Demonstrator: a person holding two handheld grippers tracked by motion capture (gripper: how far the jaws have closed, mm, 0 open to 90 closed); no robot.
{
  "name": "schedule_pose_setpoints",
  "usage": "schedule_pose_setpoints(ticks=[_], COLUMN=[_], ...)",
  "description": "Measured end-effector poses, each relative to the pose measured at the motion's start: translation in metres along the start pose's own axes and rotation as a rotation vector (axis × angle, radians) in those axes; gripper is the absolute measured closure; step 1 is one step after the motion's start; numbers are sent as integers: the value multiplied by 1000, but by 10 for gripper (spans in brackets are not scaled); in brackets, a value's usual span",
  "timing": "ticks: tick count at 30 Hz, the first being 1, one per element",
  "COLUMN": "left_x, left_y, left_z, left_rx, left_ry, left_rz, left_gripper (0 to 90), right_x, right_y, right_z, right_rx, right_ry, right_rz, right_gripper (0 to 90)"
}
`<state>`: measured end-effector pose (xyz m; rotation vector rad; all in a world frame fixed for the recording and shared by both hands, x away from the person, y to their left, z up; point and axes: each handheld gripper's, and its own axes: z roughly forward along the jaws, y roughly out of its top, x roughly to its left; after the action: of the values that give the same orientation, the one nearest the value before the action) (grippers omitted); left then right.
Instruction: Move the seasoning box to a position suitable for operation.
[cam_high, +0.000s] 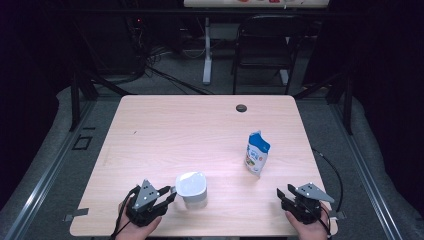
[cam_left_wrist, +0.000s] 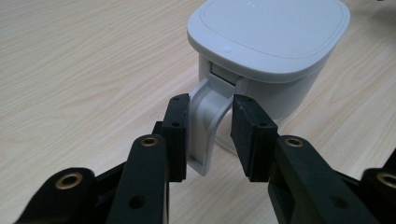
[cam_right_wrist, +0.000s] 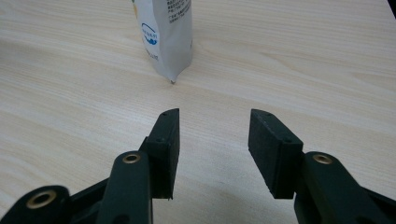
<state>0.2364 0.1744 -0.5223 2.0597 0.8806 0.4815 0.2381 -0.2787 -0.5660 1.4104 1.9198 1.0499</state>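
Two black fingers (cam_left_wrist: 177, 135) of the left gripper (cam_left_wrist: 209, 135) stand on either side of the white handle (cam_left_wrist: 208, 116) of a lidded white plastic mug (cam_left_wrist: 268, 51). The handle sits between the pads: the left pad lies against or just beside it, while a clear gap separates it from the right pad, so the fingers straddle the handle at a middling width and do not yet clamp it. Just beyond the fingertips the mug stands upright on the pale wood worktop (cam_left_wrist: 84, 65), its flat, rounded lid seated on top.

The mug looks like stiff, smooth plastic, probably light, and whether anything is inside cannot be told. The handle is the natural place to take hold: it is narrow, rigid and flat-sided enough for the pads. Its glossy surface may slip or let the mug swing, so a firm squeeze near the upper joint seems wise.

The right gripper (cam_right_wrist: 214, 140) holds its fingers apart with nothing between them, low over the worktop. Ahead of its fingertips, well apart, stands a blue and white pouch (cam_right_wrist: 166, 32), upright on its base. It looks soft and easily crushed or tipped.
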Motion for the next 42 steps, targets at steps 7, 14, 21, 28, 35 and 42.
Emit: schedule_pose_setpoints(ticks=[7,14,21,28,35,42], left_x=[5,12,16,18,22,24], left_y=[-1,-1,1,5,9,12], left_z=[0,0,-5,-10,-14,-15], left_rx=[-11,-21,-37,-63,-73,-83], left_ry=[15,23,1,-20,-22,-16], left_rz=[-16,-44,-68,-73,-98,-108], left_gripper=[704,720,718,658,610,602], right_x=[0,1,2,7,20,38], right_y=[0,1,2,4,11,18], right_z=[0,0,-1,-4,-8,-12], right_rx=[2,-5,-7,-10,-38,-49], right_ry=[0,2,0,7,34,62], right_rz=[-3,-3,-6,-34,-88,-130], right_gripper=[538,538,538,563,582,554])
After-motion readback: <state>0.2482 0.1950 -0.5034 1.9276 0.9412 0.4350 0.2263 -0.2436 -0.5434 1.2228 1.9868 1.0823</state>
